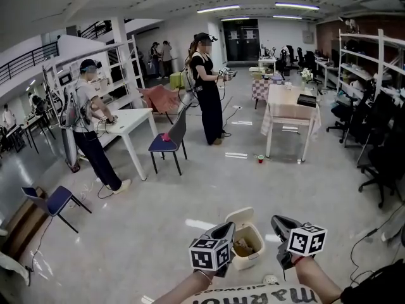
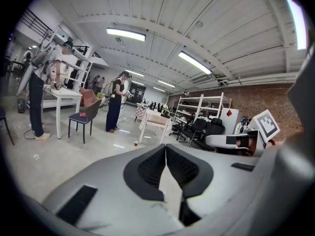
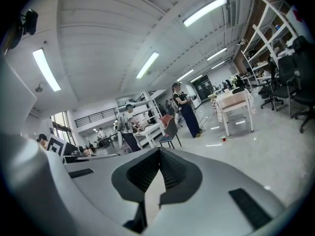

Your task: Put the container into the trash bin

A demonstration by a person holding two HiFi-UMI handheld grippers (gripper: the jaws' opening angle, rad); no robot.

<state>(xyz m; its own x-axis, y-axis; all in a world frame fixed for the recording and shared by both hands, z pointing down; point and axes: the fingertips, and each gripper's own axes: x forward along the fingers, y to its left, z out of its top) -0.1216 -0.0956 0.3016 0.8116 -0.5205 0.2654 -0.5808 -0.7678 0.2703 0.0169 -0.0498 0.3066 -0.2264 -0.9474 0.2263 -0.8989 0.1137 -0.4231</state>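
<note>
Two grippers over an open trash bin in a workshop hall. The glossy grey floor (image 1: 190, 195) fills most of the head view. White shelving (image 1: 364, 62) lines the 3 o'clock edge. A cloth-draped surface (image 1: 288, 106) stands toward 1 o'clock and a white surface (image 1: 130, 122) toward 10 o'clock. One person (image 1: 88, 119) leans at the white surface; a second person (image 1: 207, 87) stands near 12 o'clock. A grey chair (image 1: 168, 141) with a blue seat sits just beside the white surface, and a blue chair (image 1: 57, 201) stands at 8 o'clock.

The trash bin (image 1: 249, 260) stands upright on the floor at 6 o'clock. It is small, cream-coloured and squarish, with its lid tipped up at the far side. A crumpled brown mass (image 1: 243, 248) lies inside it; whether this is the container cannot be told.

The left gripper (image 2: 166, 147) sits at the bin's 8 o'clock, overlapping its rim in the head view. Its jaws are pressed together on nothing. The right gripper (image 3: 159, 151) sits at the bin's 3 o'clock, apart from it, its jaws likewise pressed together and empty.

A red cup (image 1: 260, 159) stands on the floor near the cloth-draped surface.
</note>
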